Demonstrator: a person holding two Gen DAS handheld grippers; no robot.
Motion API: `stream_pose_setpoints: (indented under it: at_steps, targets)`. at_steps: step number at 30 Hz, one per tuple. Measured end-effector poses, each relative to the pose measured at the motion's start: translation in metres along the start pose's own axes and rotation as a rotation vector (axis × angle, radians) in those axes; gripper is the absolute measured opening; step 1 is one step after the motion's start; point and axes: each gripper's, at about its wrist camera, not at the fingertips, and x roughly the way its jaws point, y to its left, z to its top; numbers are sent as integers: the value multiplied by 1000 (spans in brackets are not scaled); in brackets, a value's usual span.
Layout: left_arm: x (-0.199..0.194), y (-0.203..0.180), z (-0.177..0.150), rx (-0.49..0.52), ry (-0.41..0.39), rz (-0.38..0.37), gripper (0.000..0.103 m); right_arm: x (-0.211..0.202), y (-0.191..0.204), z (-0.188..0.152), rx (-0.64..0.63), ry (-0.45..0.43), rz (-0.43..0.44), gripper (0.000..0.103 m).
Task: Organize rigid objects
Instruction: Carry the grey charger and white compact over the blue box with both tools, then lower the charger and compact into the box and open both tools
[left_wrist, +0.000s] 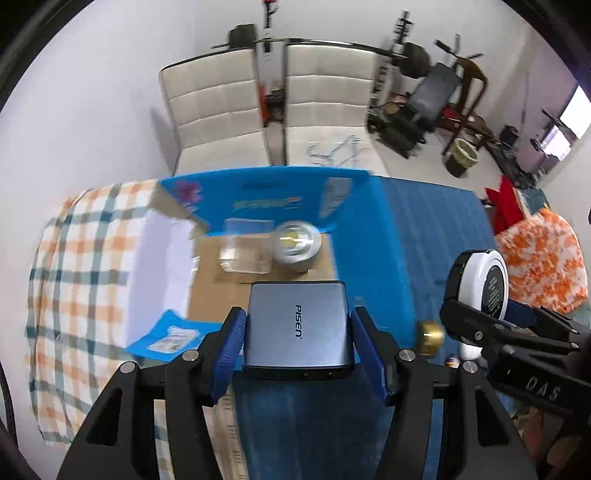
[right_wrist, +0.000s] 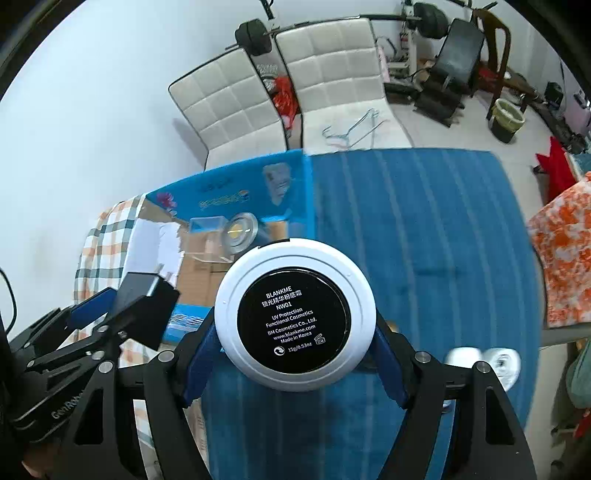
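Observation:
My left gripper (left_wrist: 297, 332) is shut on a grey PISEN box (left_wrist: 299, 325), held above the near edge of an open blue cardboard box (left_wrist: 369, 236). Inside that box lie a clear plastic container (left_wrist: 245, 247) and a round silver lamp (left_wrist: 295, 242). My right gripper (right_wrist: 295, 332) is shut on a round white cosmetic compact (right_wrist: 295, 317) with a black label, held over the blue striped cloth (right_wrist: 424, 240). In the left wrist view the compact (left_wrist: 480, 284) hangs at the right; in the right wrist view the grey box (right_wrist: 144, 295) shows at the left.
A checked orange and teal cloth (left_wrist: 77, 295) lies left of the cardboard box. A gold cap (left_wrist: 430, 338) and white round items (right_wrist: 484, 362) sit on the blue cloth near me. Two white padded chairs (left_wrist: 266, 107) stand behind, gym gear and a bin (right_wrist: 508, 118) beyond.

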Motion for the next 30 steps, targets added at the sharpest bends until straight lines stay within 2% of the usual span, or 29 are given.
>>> stream_pose_setpoints:
  at_steps: [7,13,18,24,30]
  targets:
    - [45,73,14,-98,75,10,56,71,36,22,20,81,-9,77]
    - [101,109,30,-133,147,33,56,142,50,42,51,183,-32,77]
    - [149,119,39,-100,234,73,56,189,60,53,24,257,-95,77]
    - [184,121,50,-76,278,104,56,228,71,59,-3,325,-165,77]
    - [199,130,62,-152,289,51,56,252,77,67,0,367,-193,77]
